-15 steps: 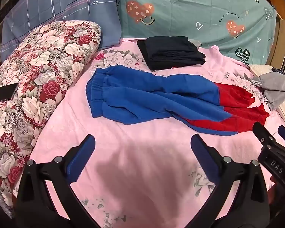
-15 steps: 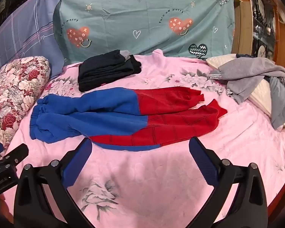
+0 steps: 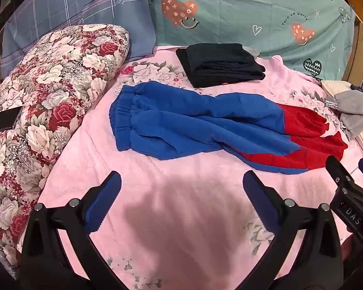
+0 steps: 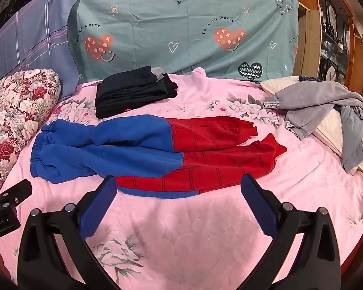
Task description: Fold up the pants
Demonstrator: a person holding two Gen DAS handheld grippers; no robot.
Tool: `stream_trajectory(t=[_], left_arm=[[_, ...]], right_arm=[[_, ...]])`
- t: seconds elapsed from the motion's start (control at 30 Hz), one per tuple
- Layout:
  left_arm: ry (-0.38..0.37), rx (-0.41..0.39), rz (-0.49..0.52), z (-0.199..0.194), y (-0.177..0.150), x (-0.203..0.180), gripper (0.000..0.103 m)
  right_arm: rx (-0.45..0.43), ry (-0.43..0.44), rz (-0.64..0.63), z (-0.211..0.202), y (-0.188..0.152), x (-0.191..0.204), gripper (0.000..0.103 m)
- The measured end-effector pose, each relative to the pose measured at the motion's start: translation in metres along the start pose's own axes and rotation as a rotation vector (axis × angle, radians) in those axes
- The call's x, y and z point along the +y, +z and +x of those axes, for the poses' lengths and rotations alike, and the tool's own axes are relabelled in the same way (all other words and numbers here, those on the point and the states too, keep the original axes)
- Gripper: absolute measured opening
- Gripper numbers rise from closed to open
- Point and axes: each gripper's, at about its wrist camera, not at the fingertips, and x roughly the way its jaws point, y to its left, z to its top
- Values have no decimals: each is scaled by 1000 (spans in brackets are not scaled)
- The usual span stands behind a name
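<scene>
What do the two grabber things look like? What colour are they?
Both look alike. The left gripper and the right gripper each have two chunky black plastic arms with round silver bolts, and long dark blue ribbed pads on the fingers. Seen from the left camera, the right one's black side shows white letters, "DAS". From the right camera, the left one's side reads something ending "Robot.AI".

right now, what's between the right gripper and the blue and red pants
Only bare pink floral bedsheet. In the right wrist view the open right gripper hovers just short of the blue and red pants, with nothing lying in the gap.
</scene>
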Motion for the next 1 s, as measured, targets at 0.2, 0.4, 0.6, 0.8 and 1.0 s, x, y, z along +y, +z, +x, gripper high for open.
stream_trajectory(t=[0.2, 0.4, 0.6, 0.8, 1.0], left_arm=[[13, -3, -4, 0, 1, 6, 101], [13, 2, -1, 0, 0, 2, 101], [20, 3, -2, -4, -3, 2, 101], [22, -8, -12, -12, -3, 3, 101], [23, -11, 3, -15, -2, -3, 101]], right_arm=[[4, -2, -4, 2, -1, 6, 102], [8, 6, 3, 2, -3, 7, 102], [-3, -7, -1, -2, -5, 6, 102], [-8, -3, 5, -5, -5, 3, 102], [-32, -24, 6, -11, -7, 1, 102]])
